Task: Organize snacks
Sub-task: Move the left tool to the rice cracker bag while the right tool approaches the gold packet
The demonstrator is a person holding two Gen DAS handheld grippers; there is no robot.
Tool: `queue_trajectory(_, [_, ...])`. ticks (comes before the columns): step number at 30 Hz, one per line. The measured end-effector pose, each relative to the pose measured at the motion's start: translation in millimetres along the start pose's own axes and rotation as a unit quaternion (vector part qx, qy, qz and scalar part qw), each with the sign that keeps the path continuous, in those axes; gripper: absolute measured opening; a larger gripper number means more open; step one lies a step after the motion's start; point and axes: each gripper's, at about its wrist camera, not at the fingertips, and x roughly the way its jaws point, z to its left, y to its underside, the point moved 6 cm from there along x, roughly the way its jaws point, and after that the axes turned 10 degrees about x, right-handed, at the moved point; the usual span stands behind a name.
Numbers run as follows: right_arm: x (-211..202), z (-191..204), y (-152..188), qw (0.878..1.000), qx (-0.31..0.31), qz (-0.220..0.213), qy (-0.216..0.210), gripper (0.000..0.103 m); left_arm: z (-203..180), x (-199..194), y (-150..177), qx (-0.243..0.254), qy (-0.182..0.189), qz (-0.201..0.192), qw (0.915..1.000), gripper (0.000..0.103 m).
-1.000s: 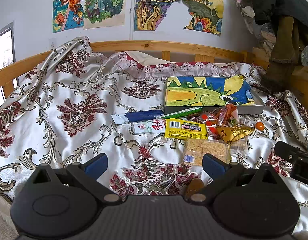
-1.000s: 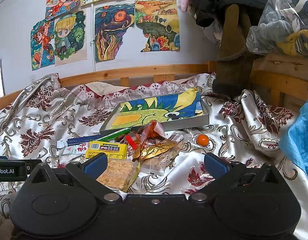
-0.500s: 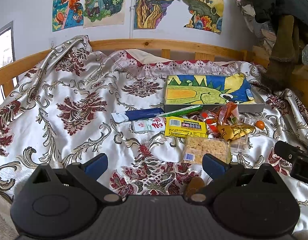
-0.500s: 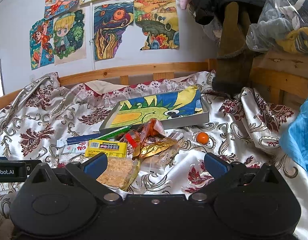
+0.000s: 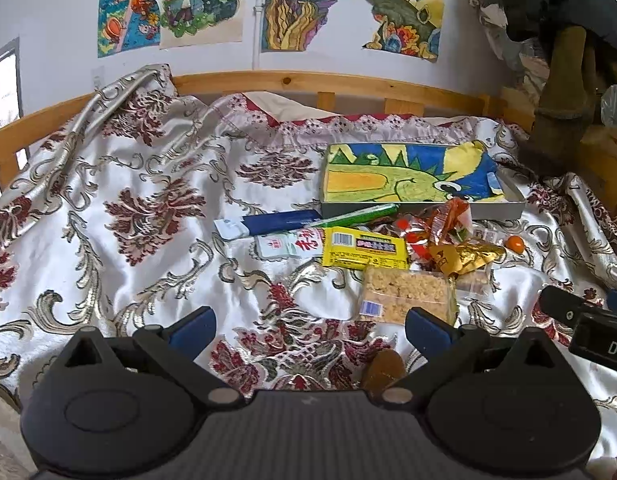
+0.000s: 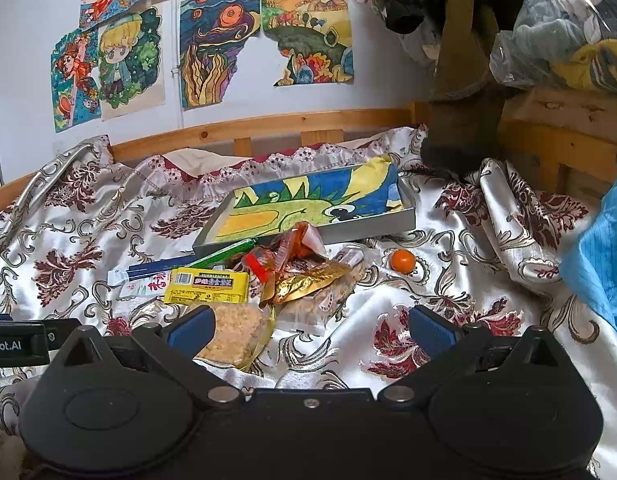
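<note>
A pile of snacks lies on the patterned bedspread in front of a shallow grey tray (image 5: pixel 496 210) (image 6: pixel 372 227) lined with a dinosaur drawing. The pile holds a yellow pack (image 5: pixel 364 247) (image 6: pixel 206 285), a clear pack of crumbly rice cake (image 5: pixel 406 295) (image 6: pixel 236 334), a gold wrapper (image 5: pixel 464 257) (image 6: pixel 308 280), orange-red packets (image 5: pixel 448 220) (image 6: pixel 292 246), a blue stick pack (image 5: pixel 280 222), a green stick (image 5: pixel 356 214) (image 6: pixel 224 254) and a small orange ball (image 5: pixel 514 243) (image 6: pixel 403 260). My left gripper (image 5: pixel 310 326) is open, short of the pile. My right gripper (image 6: pixel 310 326) is open, its left finger beside the rice cake.
A wooden bed rail (image 5: pixel 308 82) runs along the far side under drawings taped to the wall. Dark clothing and a brown boot (image 6: pixel 460 92) hang at the right. A blue cloth (image 6: pixel 600 256) lies at the right edge. A brown object (image 5: pixel 382 370) lies just before my left gripper.
Both grippers have edged slightly forward toward the snack pile. Nothing was taken hold of or moved.
</note>
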Motion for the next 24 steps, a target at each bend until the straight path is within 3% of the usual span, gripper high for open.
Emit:
queue_trajectory(10, [12.0, -4.3, 0.8, 1.000, 0.011, 0.027, 0.006, 0.102, -1.9, 18.3, -3.4, 0.006, 0.010, 0.026, 0.9996, 0.103])
queue_trajectory(24, [42.8, -10.7, -3.5, 0.997, -0.006, 0.075, 0.004, 0.102, -14.2, 65.4, -16.9, 0.052, 0.043, 0.042, 0.9968, 0.103])
